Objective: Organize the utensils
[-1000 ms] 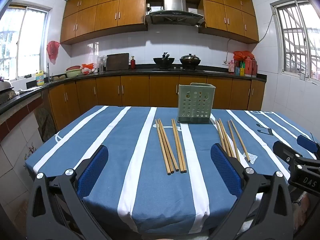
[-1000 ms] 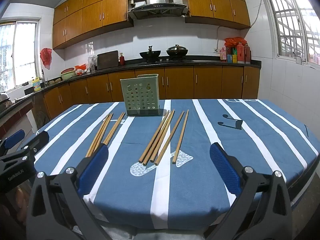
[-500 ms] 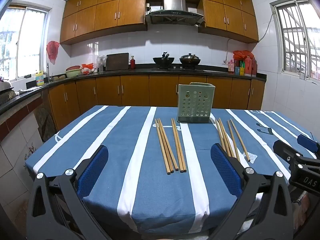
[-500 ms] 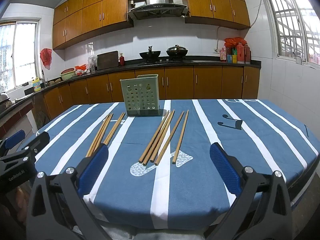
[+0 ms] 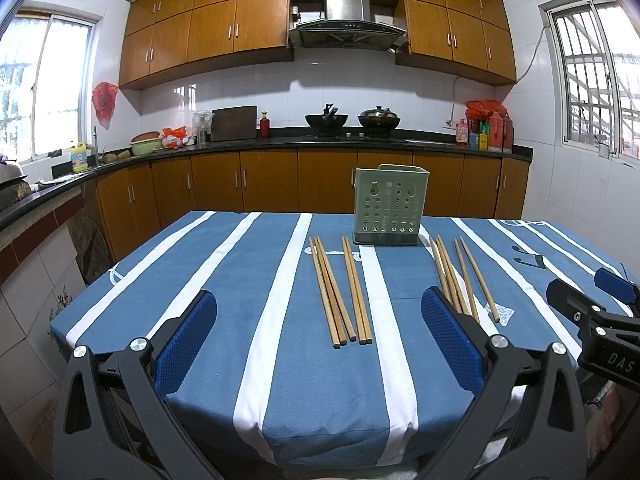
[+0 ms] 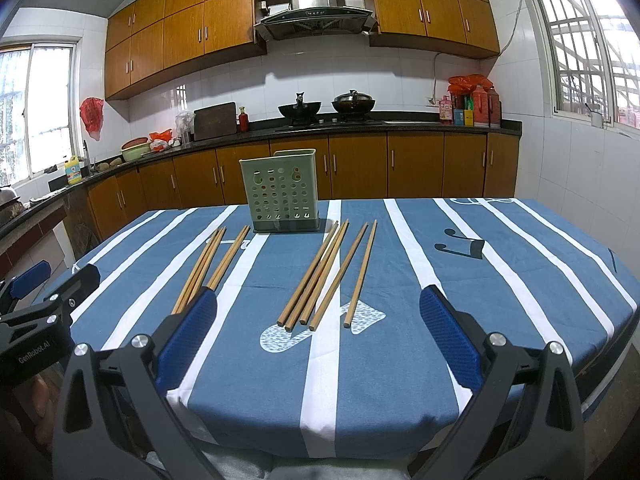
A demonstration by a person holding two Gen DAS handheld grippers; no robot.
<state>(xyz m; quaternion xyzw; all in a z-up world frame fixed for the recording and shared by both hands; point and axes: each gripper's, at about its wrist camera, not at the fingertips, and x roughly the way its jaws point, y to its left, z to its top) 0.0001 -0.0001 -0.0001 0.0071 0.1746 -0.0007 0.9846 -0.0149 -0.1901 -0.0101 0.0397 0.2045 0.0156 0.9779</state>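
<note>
A pale green perforated utensil holder [image 5: 390,211] stands upright at the far middle of the table; it also shows in the right wrist view [image 6: 281,191]. Two groups of several wooden chopsticks lie flat in front of it: a left group [image 5: 340,292] [image 6: 210,262] and a right group [image 5: 460,276] [image 6: 326,276]. My left gripper [image 5: 318,340] is open and empty, above the near table edge, short of the left group. My right gripper [image 6: 318,338] is open and empty, short of the right group.
The table wears a blue cloth with white stripes [image 5: 260,320]. Kitchen cabinets and a counter with woks [image 5: 332,120] run along the back and left walls. The right gripper shows at the right edge of the left wrist view [image 5: 600,320]; the left gripper shows in the right wrist view [image 6: 36,312].
</note>
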